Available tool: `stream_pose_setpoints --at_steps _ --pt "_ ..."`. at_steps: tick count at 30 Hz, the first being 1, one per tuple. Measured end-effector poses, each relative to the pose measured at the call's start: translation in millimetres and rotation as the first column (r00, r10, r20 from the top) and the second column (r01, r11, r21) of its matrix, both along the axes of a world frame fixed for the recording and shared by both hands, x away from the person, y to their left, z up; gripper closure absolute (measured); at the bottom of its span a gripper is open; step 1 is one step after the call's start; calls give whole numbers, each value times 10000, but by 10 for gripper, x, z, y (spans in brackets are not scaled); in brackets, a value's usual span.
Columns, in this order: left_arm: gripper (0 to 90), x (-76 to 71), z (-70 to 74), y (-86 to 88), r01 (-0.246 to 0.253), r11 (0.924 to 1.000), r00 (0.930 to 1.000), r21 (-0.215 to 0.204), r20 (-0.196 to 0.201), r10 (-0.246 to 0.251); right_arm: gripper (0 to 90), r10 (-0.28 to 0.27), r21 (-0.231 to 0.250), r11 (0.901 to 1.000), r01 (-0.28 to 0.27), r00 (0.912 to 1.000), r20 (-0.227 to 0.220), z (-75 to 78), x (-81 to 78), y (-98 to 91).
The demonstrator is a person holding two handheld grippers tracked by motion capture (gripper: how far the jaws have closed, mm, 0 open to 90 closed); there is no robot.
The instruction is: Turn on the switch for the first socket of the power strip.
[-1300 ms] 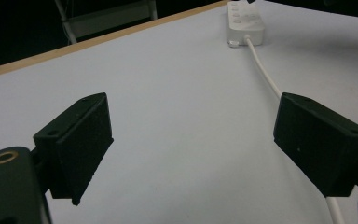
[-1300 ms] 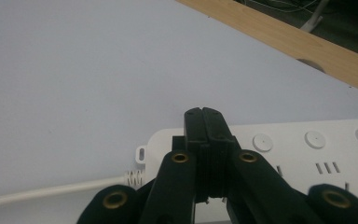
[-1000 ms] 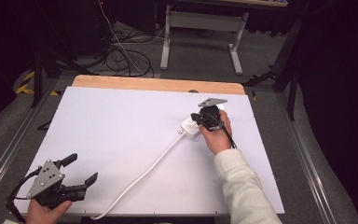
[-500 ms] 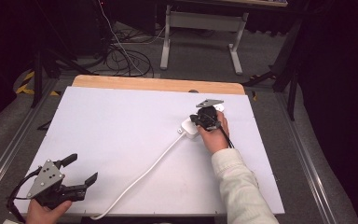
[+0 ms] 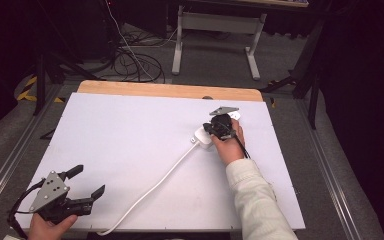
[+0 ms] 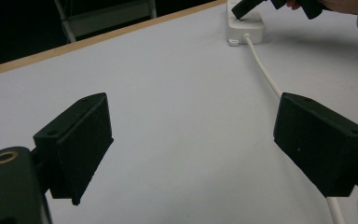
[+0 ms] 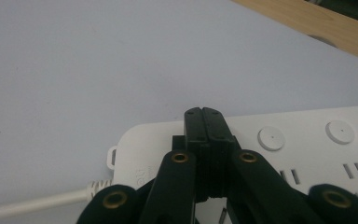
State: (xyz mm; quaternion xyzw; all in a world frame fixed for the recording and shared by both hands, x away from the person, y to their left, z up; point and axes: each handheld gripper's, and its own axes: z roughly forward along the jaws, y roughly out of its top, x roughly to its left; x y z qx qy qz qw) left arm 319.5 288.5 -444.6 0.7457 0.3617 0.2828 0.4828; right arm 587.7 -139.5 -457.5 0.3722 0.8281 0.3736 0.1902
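A white power strip [image 5: 203, 136] lies on the white table top [image 5: 130, 130] at the right, and its white cable [image 5: 152, 187] runs toward the front edge. In the right gripper view the strip [image 7: 307, 140] shows round buttons and socket slots. My right gripper [image 7: 205, 122] is shut with nothing between its jaws, its tips down on the strip's top near the cable end; it shows in the high view as right gripper [image 5: 215, 129]. My left gripper [image 5: 87, 182] is open near the front left corner, above bare table. In its own view the left gripper [image 6: 191, 140] faces the strip [image 6: 244, 25].
The cable [image 6: 265, 74] passes close under the left gripper's right jaw. A wooden strip [image 5: 170, 91] borders the table's far edge. Behind it stand a metal frame [image 5: 215, 35] and coiled cables [image 5: 130, 60] on the floor.
The right gripper has shifted slightly on the power strip. The left gripper has stayed where it was.
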Motion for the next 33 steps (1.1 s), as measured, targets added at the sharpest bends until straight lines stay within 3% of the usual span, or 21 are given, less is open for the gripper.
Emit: stream_pose_setpoints --at_steps 7,11,16,18,19,27,33 --pt "123 -1 -2 -4 18 10000 10000 -6 -25 -18 900 -32 -140 9999 33 10000 54 -5 -10 15" --pt "123 -4 -3 -8 14 10000 10000 -46 -54 -14 900 -38 68 10000 38 10000 20 -24 -9 27" --pt "123 -6 -3 -8 3 10000 10000 -68 -50 -3 900 -14 -257 9997 19 9999 166 -20 -23 80" --pt "123 -9 1 -1 16 10000 10000 -42 -30 -16 900 -30 -220 9998 33 9999 141 -23 -18 75" --pt "123 -9 1 0 14 10000 10000 -46 -27 -14 900 -148 69 9999 149 9999 -14 -31 -12 58" --pt "123 -9 2 7 38 10000 10000 -33 6 -38 900 -226 360 9991 232 9996 -178 -44 0 32" --pt "123 -9 -1 -2 42 10000 10000 -69 -52 -43 900 -203 277 9994 208 9996 -194 -41 -3 41"
